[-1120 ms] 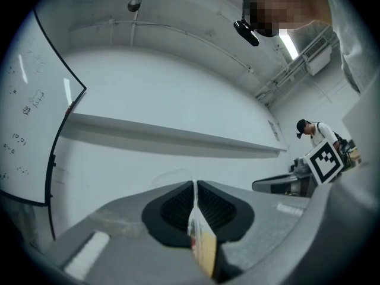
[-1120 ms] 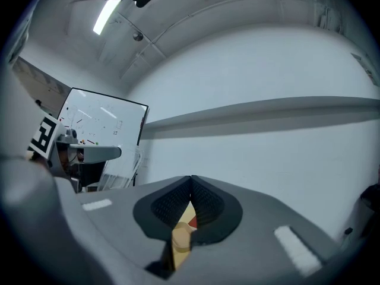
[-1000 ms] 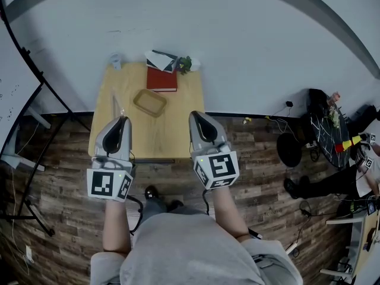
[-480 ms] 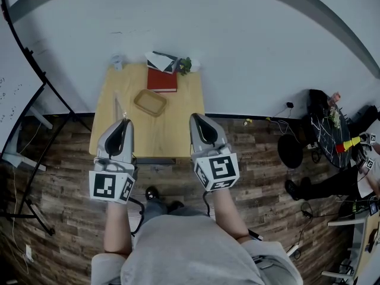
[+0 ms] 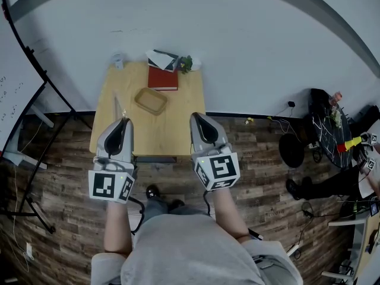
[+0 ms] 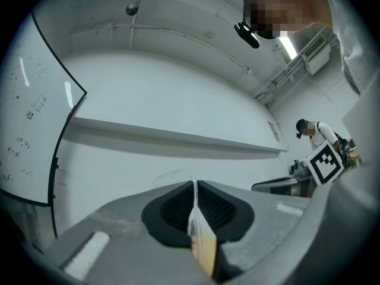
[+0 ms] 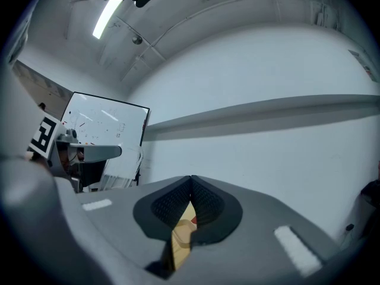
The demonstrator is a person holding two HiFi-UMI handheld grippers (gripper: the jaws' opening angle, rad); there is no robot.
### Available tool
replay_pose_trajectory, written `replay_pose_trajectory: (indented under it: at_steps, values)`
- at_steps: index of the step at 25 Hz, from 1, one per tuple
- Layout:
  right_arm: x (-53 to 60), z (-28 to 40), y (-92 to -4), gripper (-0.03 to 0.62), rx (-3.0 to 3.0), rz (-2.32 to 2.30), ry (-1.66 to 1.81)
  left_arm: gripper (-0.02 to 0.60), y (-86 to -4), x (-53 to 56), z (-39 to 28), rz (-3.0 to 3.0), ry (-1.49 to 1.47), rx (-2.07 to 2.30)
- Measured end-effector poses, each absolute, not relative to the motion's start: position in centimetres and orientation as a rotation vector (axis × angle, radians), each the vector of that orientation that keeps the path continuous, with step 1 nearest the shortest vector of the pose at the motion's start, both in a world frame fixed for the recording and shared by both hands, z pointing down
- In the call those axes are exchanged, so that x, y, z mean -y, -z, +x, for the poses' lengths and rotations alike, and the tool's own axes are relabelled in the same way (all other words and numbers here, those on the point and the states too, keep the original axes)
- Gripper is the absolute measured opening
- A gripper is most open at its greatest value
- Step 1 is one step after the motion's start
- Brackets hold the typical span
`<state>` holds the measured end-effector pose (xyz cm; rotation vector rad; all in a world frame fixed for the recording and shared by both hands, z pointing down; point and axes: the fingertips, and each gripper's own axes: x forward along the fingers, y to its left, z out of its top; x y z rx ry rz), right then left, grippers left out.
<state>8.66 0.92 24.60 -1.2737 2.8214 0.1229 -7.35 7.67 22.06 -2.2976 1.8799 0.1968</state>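
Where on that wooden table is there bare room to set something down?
Bare wood runs along the table's right side, between the tray and the right edge, from the red book down to the near edge. The back is crowded: cup, red book and plant.

i can see a whiteboard (image 5: pixel 9 94) on a black stand at the left, scribbled with faint marks. a red book (image 5: pixel 162 79) lies flat close to the grey wall (image 5: pixel 249 34), with a small plant (image 5: pixel 185 63) just behind its right corner and a clear cup (image 5: pixel 117 60) further left. the floor (image 5: pixel 53 218) is dark wood planks. far right there's a round black table (image 5: pixel 323 126) with clutter on it, a yellow cone (image 5: pixel 349 143) beside it, and a seated person (image 5: pixel 356 186).
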Motion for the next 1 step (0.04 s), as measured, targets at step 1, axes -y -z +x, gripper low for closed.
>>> replay_pose_trajectory:
  at_steps: [1]
  values:
    - [-0.87,8.69,-24.58,0.002,-2.82,-1.273,-0.123,0.026,-22.05,-7.62,-7.3,-2.298,-0.197,-1.879]
